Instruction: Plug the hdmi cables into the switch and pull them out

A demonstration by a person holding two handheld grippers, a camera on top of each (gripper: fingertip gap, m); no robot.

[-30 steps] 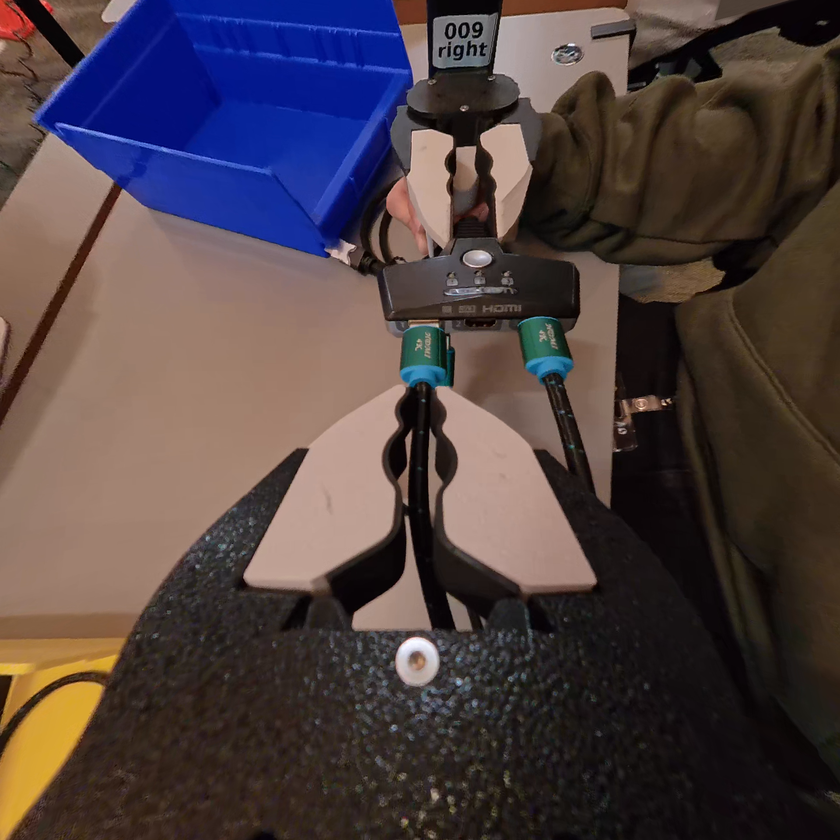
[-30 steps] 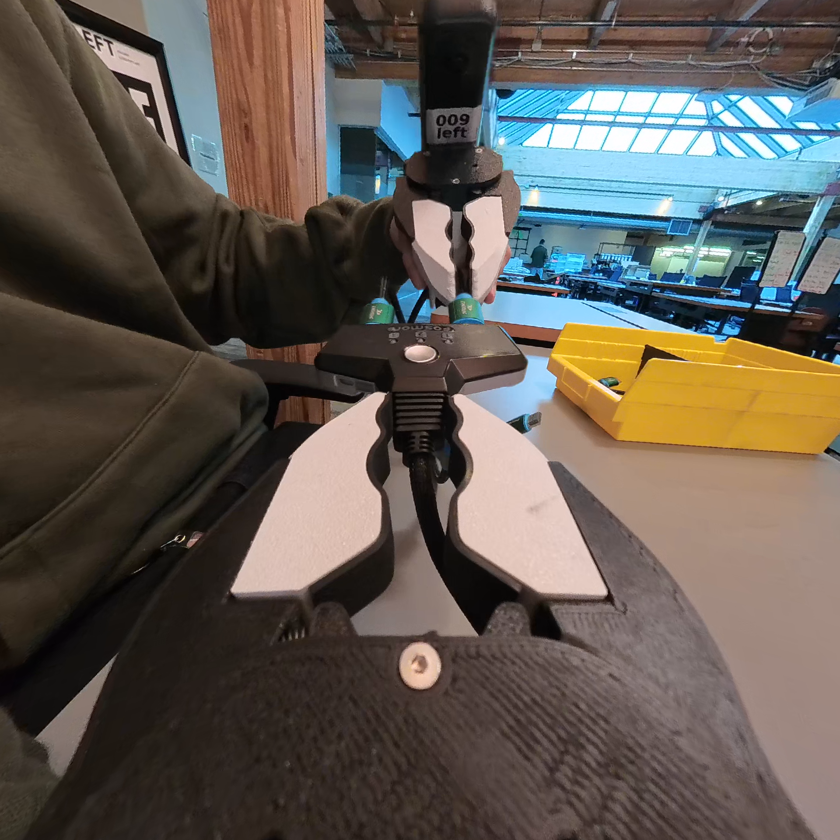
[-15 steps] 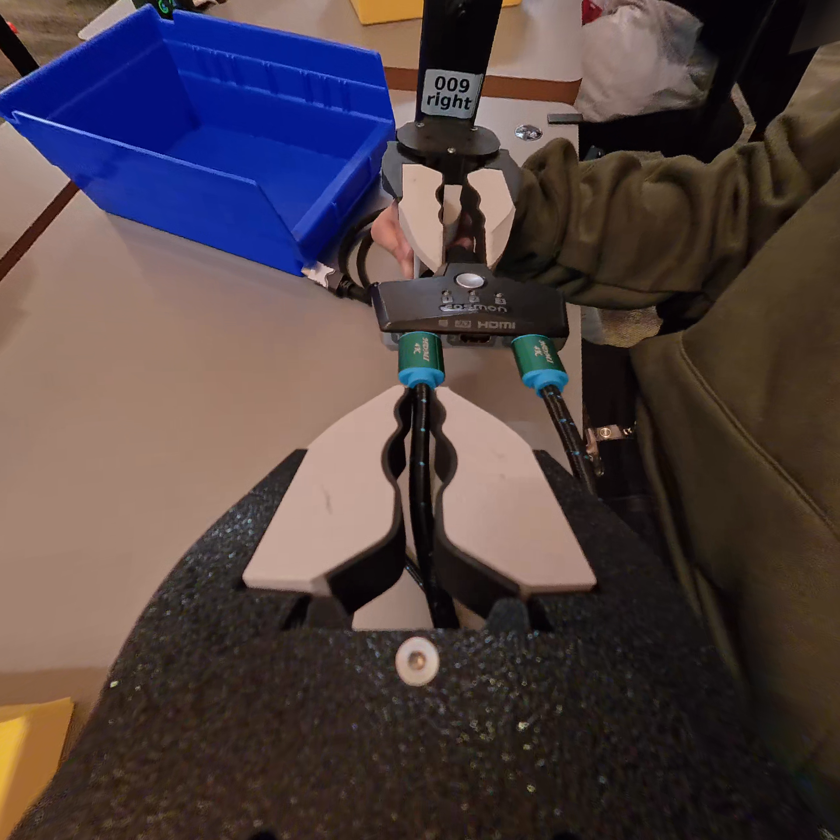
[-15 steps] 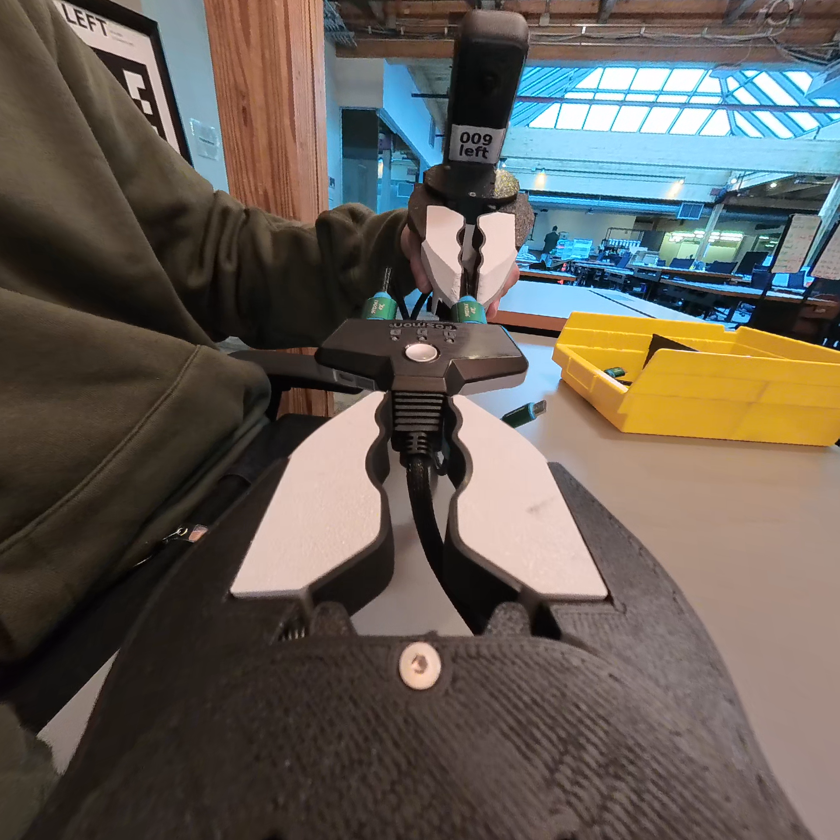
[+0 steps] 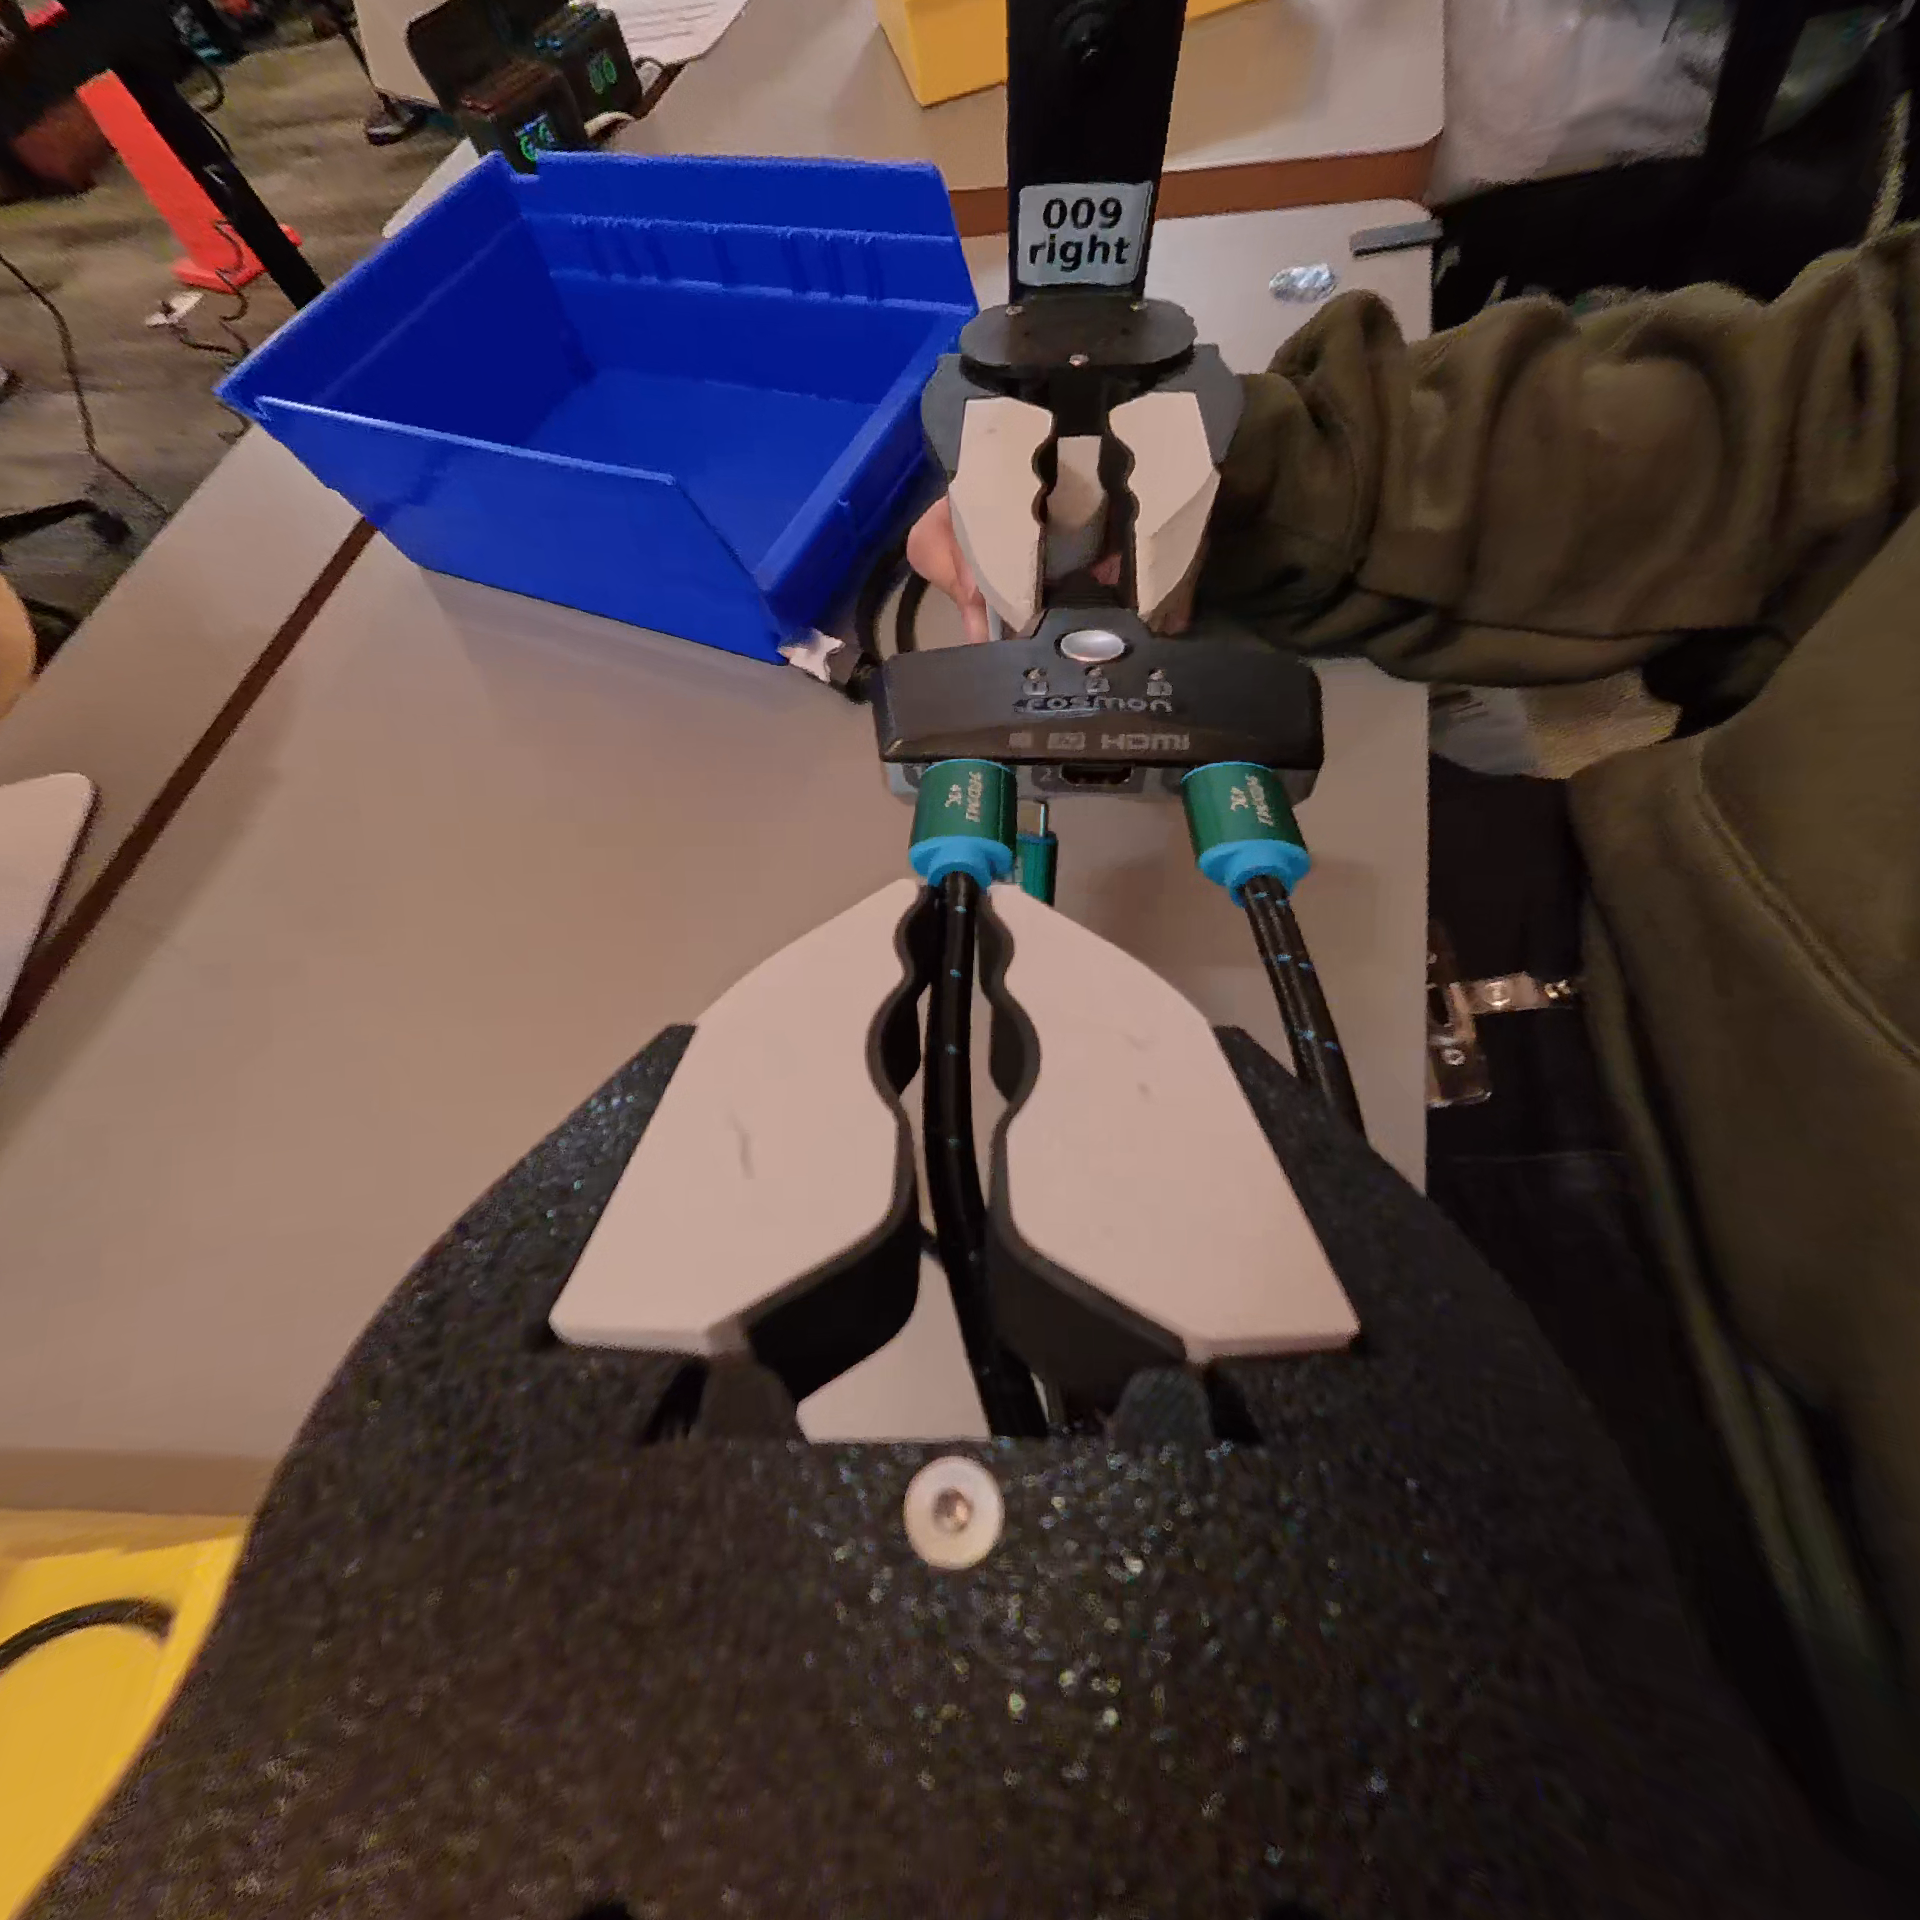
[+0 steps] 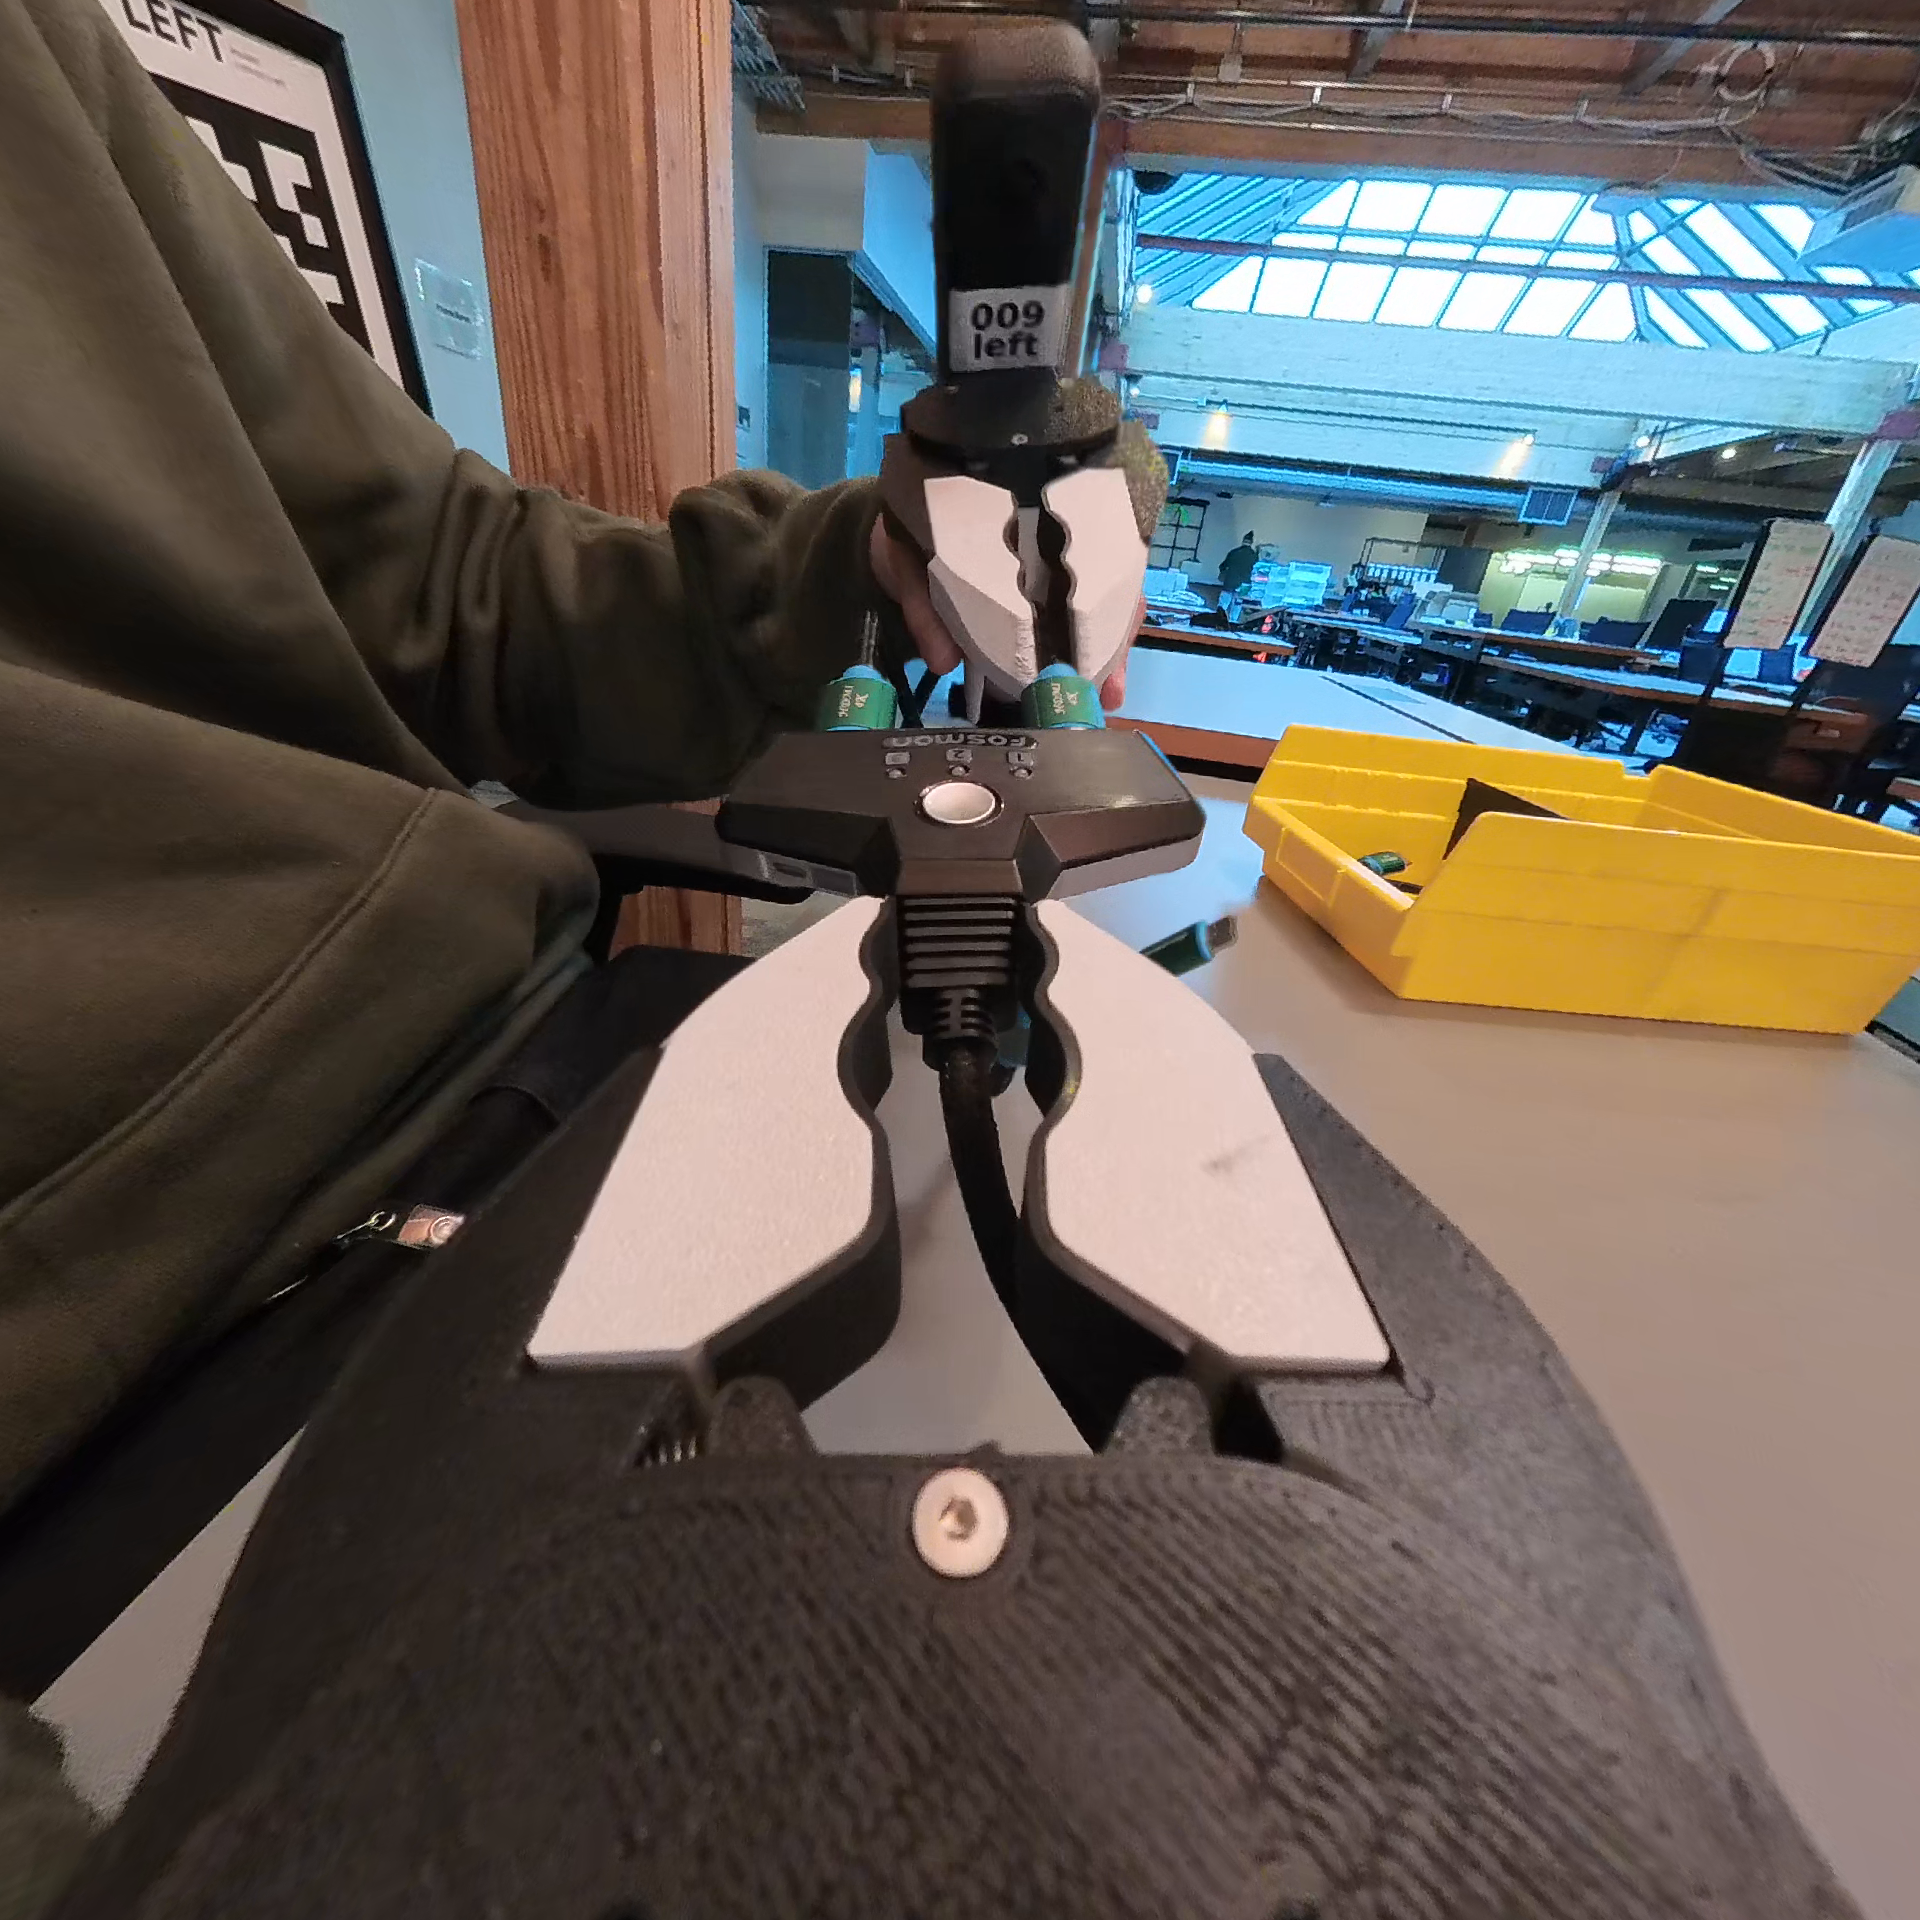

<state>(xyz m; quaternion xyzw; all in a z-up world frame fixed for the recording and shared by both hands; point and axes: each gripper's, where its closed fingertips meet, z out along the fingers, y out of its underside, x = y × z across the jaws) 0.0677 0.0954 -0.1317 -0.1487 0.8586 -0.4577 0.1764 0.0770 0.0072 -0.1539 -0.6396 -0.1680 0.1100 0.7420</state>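
The black HDMI switch (image 5: 1101,707) is held near the table's right edge. Two teal-green plugs sit in its outer ports, the left plug (image 5: 961,816) and the right plug (image 5: 1242,821); the middle port (image 5: 1096,774) is empty. My left gripper (image 5: 951,904) is shut on the left plug's black braided cable (image 5: 956,1039), just behind the plug. My right gripper (image 6: 956,914) is shut on the switch's ribbed cable tail (image 6: 956,940) and shows opposite in the left wrist view (image 5: 1081,613). In the right wrist view I see the switch (image 6: 961,810) and the left gripper (image 6: 1039,665).
A blue bin (image 5: 623,436) stands on the table (image 5: 520,935) left of the switch. A yellow bin (image 6: 1590,894) with a cable end stands at the right. A loose green plug (image 6: 1190,945) lies on the table. An olive sleeve (image 5: 1558,488) reaches in from the right.
Both grippers keep their holds and both plugs stay in the switch. The left view has shifted, so more of the blue bin and the room behind it shows.
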